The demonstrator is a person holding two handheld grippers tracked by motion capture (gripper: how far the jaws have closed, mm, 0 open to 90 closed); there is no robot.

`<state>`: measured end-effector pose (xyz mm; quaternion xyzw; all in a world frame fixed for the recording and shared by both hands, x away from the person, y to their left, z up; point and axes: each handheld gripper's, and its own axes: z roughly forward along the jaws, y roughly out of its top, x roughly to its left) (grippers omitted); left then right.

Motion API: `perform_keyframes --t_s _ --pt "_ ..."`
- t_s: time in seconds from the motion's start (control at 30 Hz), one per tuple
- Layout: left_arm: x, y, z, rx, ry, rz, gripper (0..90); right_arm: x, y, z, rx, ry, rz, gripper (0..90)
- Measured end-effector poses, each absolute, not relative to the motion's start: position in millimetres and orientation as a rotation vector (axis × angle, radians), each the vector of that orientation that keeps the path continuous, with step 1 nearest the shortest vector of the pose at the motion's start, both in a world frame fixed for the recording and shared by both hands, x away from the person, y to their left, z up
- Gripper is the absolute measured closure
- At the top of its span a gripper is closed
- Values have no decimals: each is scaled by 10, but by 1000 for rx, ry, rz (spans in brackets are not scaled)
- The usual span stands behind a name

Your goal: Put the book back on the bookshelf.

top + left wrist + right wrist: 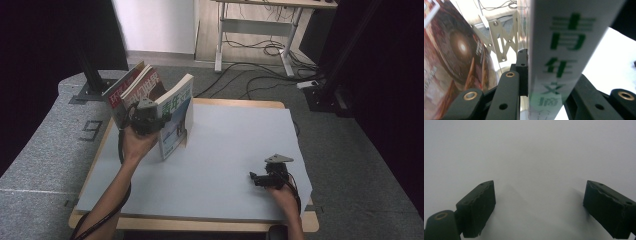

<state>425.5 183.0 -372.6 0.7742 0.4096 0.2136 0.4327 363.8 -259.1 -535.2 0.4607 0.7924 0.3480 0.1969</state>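
Right gripper point(256, 178): near table point(235, 150) edge, jaws spread wide over the bare white surface, nothing between them.
Left gripper point(145, 119): farther back at the left, jaws clamped on the spine of the white book point(176, 116), one jaw each side.
Books: three, standing upright in a fan; two red-covered books point(131, 90) just behind the white one.

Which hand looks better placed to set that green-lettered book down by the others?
Left, probably. The left gripper is clamped on the white book with green lettering, upright beside the red-covered magazines. The right gripper rests open and holds nothing, far across the pale grey table.
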Motion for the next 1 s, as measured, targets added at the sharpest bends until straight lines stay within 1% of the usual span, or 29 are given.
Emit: perform_keyframes --t_s 0.17,0.37,0.77,0.87,1.0 --pt "4239 1883 -3729 1994 1033 506 734 3638 -2591 -5353 1290 2218 974 102" --pt "4285 1891 -3682 2041 1057 512 722 3638 -2591 -5353 1290 2219 973 102" --pt "4308 1836 -3698 2026 1070 499 678 3638 -2591 -5353 1290 2219 974 102" --pt "4309 1832 -3700 2017 1085 513 733 3638 -2591 -5353 1290 2219 973 102" --pt "4311 1817 -3704 2011 1080 527 742 3638 -2591 -5352 1290 2220 974 102"
